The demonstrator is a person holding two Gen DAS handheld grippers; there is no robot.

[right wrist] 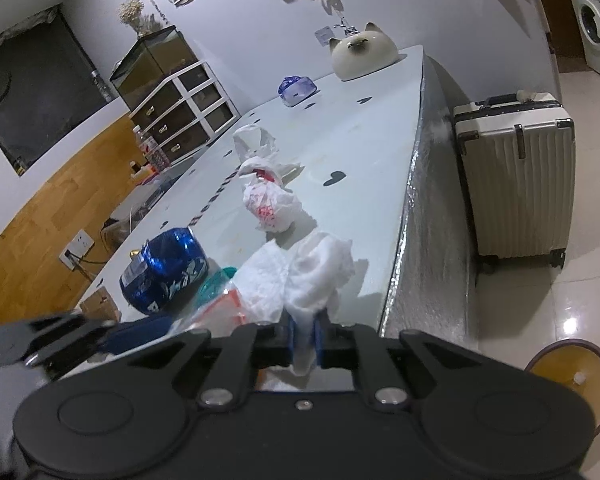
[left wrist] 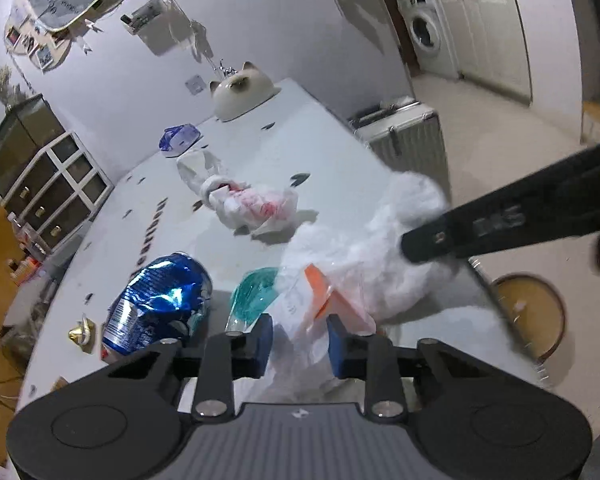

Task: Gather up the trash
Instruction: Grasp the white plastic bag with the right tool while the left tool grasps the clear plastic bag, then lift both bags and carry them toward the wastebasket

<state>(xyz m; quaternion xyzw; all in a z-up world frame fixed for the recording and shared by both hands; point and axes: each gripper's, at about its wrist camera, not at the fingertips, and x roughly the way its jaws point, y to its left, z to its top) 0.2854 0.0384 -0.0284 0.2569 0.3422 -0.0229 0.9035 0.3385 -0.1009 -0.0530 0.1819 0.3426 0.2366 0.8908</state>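
On the pale table (left wrist: pixel 320 136) lie a crushed blue can (left wrist: pixel 156 304), a teal wrapper (left wrist: pixel 252 296) and a clear plastic wrapper with an orange part (left wrist: pixel 320 292). My left gripper (left wrist: pixel 300 338) is shut on the near end of that clear wrapper. A crumpled white tissue (right wrist: pixel 320 268) rests at the table's right edge, with my right gripper (right wrist: pixel 304 336) shut on its near end. Seen from the left wrist, the right gripper (left wrist: pixel 416 244) reaches in over the tissue (left wrist: pixel 384 236). Farther back lies a knotted white bag with red print (left wrist: pixel 256 204).
A blue-purple packet (left wrist: pixel 178 140) and a cat-shaped ceramic piece (left wrist: pixel 240 92) stand at the table's far end. A pale suitcase (right wrist: pixel 512 176) stands on the floor right of the table, and a round stool (right wrist: pixel 572 376) sits nearer. A drawer cabinet (right wrist: pixel 180 116) is at the left.
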